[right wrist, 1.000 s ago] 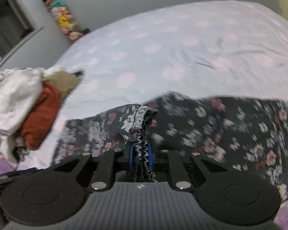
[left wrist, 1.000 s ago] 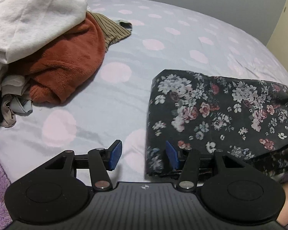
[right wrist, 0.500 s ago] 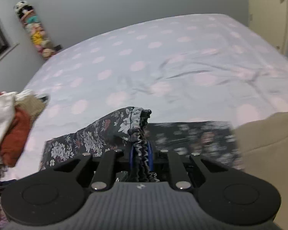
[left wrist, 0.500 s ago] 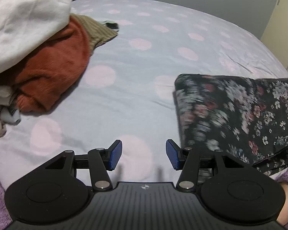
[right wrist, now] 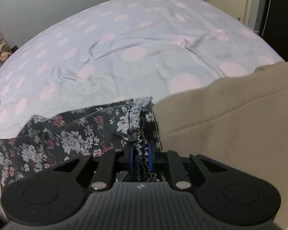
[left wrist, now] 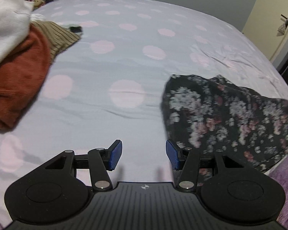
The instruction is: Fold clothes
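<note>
The right hand-held gripper (right wrist: 141,159) pinches the flowery cloth's (right wrist: 71,140) stretchy edge on the bed (right wrist: 124,38), the left hand-held gripper (left wrist: 144,157) is wide apart with the cloth at 2 o'clock, so one-sided pulling could bunch it

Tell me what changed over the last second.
The right tool, shut on the floral garment, dragged it rightward beside the beige cloth. The left tool stayed open, and the garment's corner slid out from between its pads. The clothes pile did not move.
</note>
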